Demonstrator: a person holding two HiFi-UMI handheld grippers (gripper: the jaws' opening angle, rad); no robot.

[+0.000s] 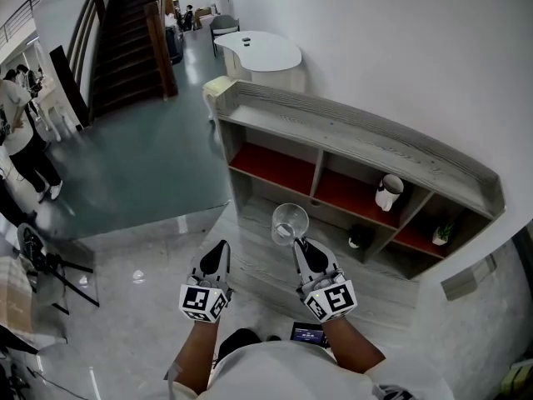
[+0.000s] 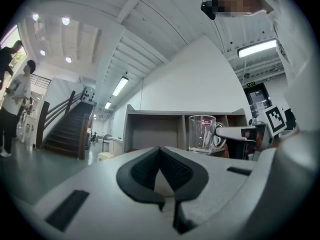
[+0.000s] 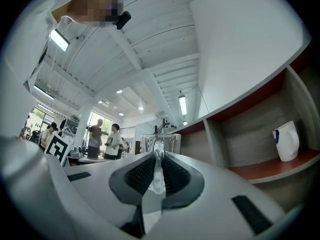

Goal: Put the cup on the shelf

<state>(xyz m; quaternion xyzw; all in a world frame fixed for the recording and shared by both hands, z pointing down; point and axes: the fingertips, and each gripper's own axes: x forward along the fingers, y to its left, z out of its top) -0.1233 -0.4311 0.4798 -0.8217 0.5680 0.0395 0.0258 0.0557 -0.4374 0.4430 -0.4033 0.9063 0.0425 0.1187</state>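
A clear glass cup (image 1: pixel 290 221) with a handle hangs in the air in front of the grey shelf unit (image 1: pixel 358 152). My right gripper (image 1: pixel 301 245) is shut on its handle (image 3: pixel 157 174); the cup's body (image 3: pixel 160 144) rises just past the jaw tips. The left gripper view shows the same cup (image 2: pixel 202 133) upright, to the right. My left gripper (image 1: pixel 218 252) is level beside the right one, jaws shut with nothing between them (image 2: pixel 161 165). The shelf has red-floored compartments (image 1: pixel 275 166).
A white jug (image 1: pixel 388 192) stands in a middle compartment, also in the right gripper view (image 3: pixel 287 140). A dark object (image 1: pixel 360 237) and a small plant (image 1: pixel 440 234) sit in lower right compartments. A staircase (image 1: pixel 125 40), a white table (image 1: pixel 258 50) and people (image 1: pixel 21 127) are farther off.
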